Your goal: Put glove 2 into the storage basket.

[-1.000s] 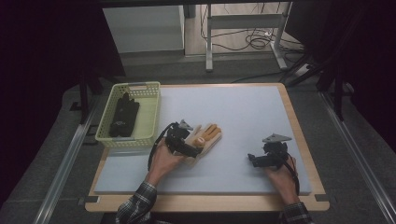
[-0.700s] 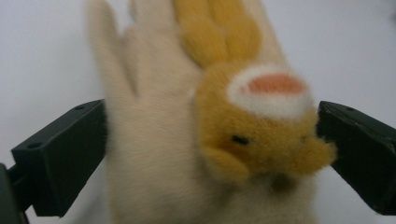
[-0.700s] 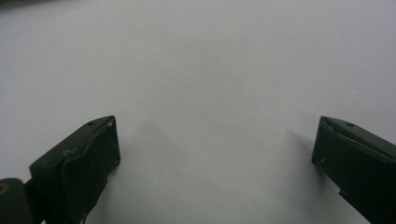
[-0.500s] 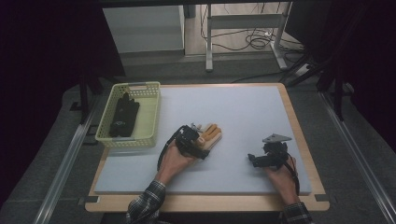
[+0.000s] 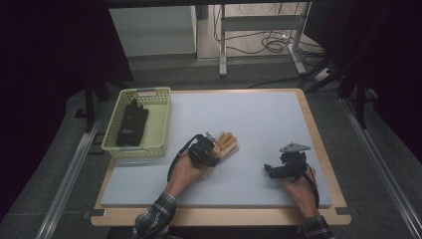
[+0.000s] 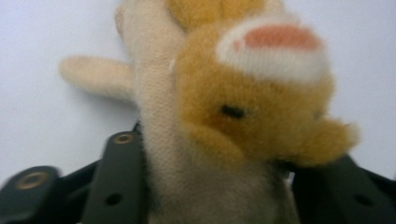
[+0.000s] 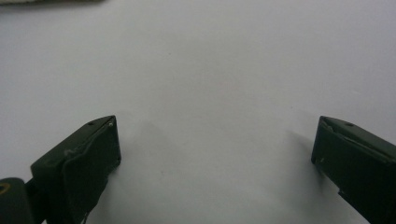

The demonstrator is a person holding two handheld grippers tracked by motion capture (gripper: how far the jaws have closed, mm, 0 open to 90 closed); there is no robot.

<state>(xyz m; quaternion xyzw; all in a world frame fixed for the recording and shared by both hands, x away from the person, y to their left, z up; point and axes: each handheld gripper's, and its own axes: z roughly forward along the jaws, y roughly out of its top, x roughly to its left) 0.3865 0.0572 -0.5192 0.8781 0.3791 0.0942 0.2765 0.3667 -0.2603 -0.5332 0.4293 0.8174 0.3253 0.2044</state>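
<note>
One plush toy (image 6: 224, 121), centre frame, just clamped by the left gripper (image 5: 211, 153); one right gripper (image 7: 215, 154), lower right, jaws wide, empty; one basket (image 5: 161, 122), upper left.

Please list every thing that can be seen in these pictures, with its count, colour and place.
plush toy: 1, orange and cream, mid-table, pinched between the jaws of the left tool
basket: 1, pale yellow-green, left end of the table
black thing: 1, black, inside the basket; what it is cannot be told
mat: 1, light grey, covers the table
table: 1, wooden rim
left tool: 1, black, jaws just closed on the plush toy
right tool: 1, black, jaws apart over bare mat
</note>
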